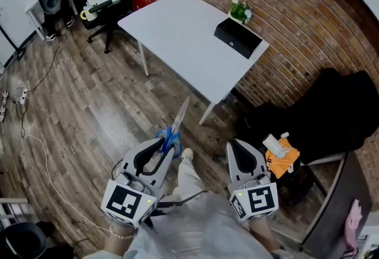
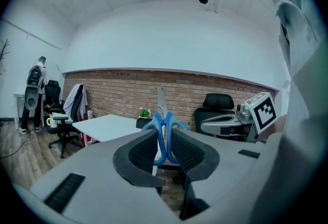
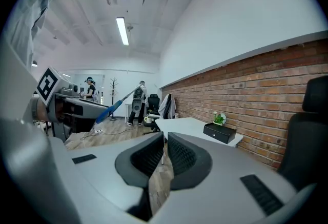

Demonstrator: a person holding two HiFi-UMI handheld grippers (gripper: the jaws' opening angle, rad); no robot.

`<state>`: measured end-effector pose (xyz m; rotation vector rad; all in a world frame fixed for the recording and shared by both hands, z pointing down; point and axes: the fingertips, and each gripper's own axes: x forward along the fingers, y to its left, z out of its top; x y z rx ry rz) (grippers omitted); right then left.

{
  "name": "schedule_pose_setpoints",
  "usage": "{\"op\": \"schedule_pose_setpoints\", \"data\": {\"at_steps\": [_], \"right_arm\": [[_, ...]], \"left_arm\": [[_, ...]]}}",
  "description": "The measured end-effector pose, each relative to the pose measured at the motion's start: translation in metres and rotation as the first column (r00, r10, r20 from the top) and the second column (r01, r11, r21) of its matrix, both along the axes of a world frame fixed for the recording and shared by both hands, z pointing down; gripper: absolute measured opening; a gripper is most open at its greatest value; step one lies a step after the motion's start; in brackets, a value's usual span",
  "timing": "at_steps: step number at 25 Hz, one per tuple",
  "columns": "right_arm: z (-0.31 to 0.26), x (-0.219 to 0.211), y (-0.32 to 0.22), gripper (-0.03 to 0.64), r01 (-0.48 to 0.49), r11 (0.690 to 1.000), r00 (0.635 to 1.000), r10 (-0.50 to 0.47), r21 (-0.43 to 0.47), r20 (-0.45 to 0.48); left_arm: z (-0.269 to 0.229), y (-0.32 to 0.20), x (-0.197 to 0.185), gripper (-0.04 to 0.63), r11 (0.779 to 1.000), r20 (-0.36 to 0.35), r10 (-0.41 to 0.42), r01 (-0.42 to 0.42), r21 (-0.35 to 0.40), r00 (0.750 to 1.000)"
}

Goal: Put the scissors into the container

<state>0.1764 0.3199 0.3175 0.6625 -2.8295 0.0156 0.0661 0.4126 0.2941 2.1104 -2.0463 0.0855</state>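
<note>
Blue-handled scissors (image 1: 172, 136): gripped by the handles, blades pointing up and away toward the table, held over the wooden floor (image 1: 89, 109).
Left gripper (image 1: 164, 144): fingers pressed narrow on the scissors' handles.
White table (image 1: 177, 32): ahead, well apart from both grippers.
Black container (image 1: 237, 37): on the table's far right corner, beside a small plant (image 1: 240, 11), near the brick wall (image 1: 284, 9).
Right gripper (image 1: 238, 148): fingers drawn together to a slit, nothing between them.

White rectangular table (image 1: 177, 44) on slim white legs, standing on brown wood-plank floor (image 1: 89, 104), its far end close to a red brick wall (image 1: 284, 15). On top, at the wall-side corner: one black rectangular box (image 1: 237, 38); one small green potted plant (image 1: 240, 11) just beside it.
</note>
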Motion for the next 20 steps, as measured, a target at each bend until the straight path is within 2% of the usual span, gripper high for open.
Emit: {"op": "schedule_pose_setpoints", "data": {"at_steps": [10, 20], "right_arm": [[0.007, -0.051, -0.076, 0.053, 0.047, 0.998, 0.998, -0.045, 0.046, -0.031], [0.015, -0.113, -0.169, 0.052, 0.081, 0.997, 0.996, -0.081, 0.007, -0.039]], "left_arm": [[0.008, -0.082, -0.046, 0.097, 1.0, -0.01, -0.015, 0.015, -0.012, 1.0], [0.009, -0.171, -0.104, 0.097, 0.999, -0.006, -0.033, 0.033, -0.035, 0.999]]}}
